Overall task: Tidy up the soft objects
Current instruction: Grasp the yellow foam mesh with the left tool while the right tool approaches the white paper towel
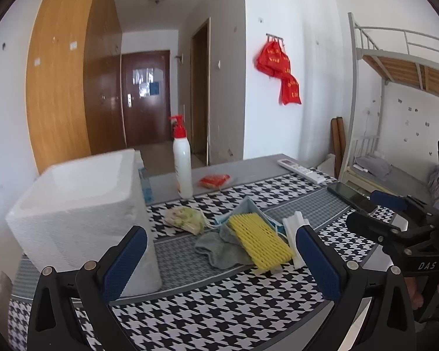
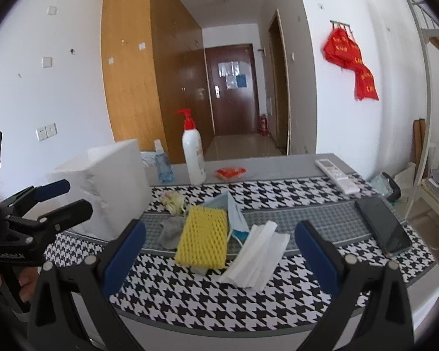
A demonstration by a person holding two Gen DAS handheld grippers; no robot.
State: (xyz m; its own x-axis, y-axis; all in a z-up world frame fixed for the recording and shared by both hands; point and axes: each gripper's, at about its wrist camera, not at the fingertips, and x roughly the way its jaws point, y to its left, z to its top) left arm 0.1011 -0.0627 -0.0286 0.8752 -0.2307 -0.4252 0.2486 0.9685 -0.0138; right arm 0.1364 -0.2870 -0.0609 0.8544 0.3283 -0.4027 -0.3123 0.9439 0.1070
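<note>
Covering table [image 2: 278,166]: houndstooth cloth [image 2: 190,292] | both claws spread, empty | wardrobe [image 2: 125,67] behind

foam box [image 1: 82,204], left of frame: white, grainy matt | yellow foam net [image 2: 203,238], centre: ribbed mesh | grey sock [image 1: 219,248]: soft knit | tablecloth [image 2: 190,292]: woven houndstooth | phone [image 2: 383,225], right: glossy black | wardrobe [image 2: 125,67], upper left: smooth wood

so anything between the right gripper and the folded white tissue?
Nothing visible. The right gripper is open with the folded white tissue lying directly ahead between its fingers on the houndstooth cloth. The yellow foam net sits just beside it on the left, not in the path.
</note>
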